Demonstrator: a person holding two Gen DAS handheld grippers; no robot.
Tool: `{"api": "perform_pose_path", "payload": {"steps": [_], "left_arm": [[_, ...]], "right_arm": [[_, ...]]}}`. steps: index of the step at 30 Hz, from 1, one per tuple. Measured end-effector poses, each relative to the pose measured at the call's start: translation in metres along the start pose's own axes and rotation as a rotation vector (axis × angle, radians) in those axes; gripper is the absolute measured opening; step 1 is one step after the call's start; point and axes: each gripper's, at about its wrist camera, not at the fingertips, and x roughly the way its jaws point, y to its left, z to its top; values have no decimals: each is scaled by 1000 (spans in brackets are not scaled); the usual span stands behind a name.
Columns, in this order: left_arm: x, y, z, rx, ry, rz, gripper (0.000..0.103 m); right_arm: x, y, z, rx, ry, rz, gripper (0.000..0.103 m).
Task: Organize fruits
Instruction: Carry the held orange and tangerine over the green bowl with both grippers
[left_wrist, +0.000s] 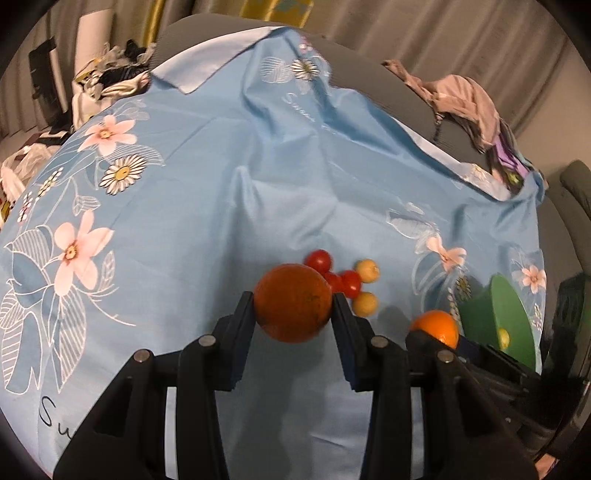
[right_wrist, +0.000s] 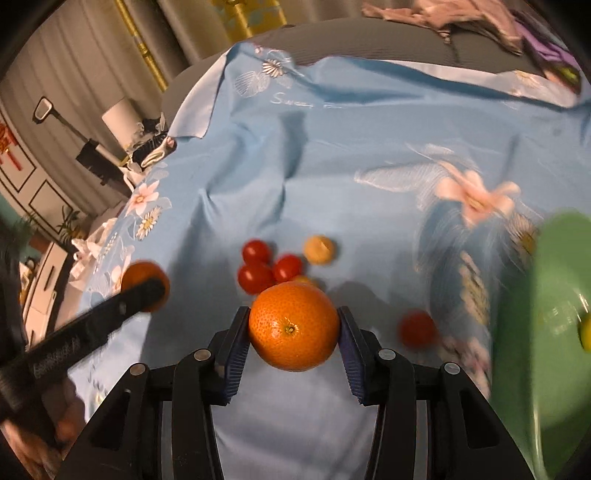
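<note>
While each of the two handheld tongs grips a round fruit of its own, the remaining fruit lies scattered on a pale blue floral bedsheet (left_wrist: 229, 206) spread over a grey surface. The left gripper (left_wrist: 293, 308) has its blue-padded jaws pressed against both flanks of a dark orange (left_wrist: 293, 302), which hangs above the cloth. The right gripper (right_wrist: 294, 326) holds a brighter orange (right_wrist: 294, 325) in the same way, its stem dimple turned toward the camera, with a pad touching each side. Just past the held fruit, near the middle of the sheet, sits a tight cluster of three red cherry tomatoes (right_wrist: 266, 264), touching one another, with a small yellow fruit (right_wrist: 319, 249) just beside them; the left wrist view shows a second yellow fruit (left_wrist: 365, 303) close to the cluster. A fourth tomato (right_wrist: 417, 328), blurred, lies apart on the right side of the sheet. A green bowl (left_wrist: 506, 317) stands at the right edge of the cloth, tilted in view, with a small yellow fruit inside it. In the right wrist view the left gripper and its orange appear at the left, and a person's hand (right_wrist: 55, 424) shows dimly beneath it. Crumpled clothing (left_wrist: 465, 99) rests on the grey surface beyond the sheet.
</note>
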Motion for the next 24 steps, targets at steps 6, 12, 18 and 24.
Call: {"api": "perform_pose_path", "payload": {"steps": [6, 12, 18, 24], "left_arm": [[-2, -23, -8, 41, -9, -20, 41], [-1, -43, -14, 86, -13, -22, 41], [-6, -60, -21, 130, -23, -39, 41], [-11, -71, -25, 165, -37, -29, 41]], "right_arm": [[-17, -14, -2, 16, -83, -21, 48], [-31, -29, -5, 48, -116, -30, 48], [-41, -33, -9, 52, -135, -15, 48], [-51, -35, -12, 46, -156, -4, 48]]}}
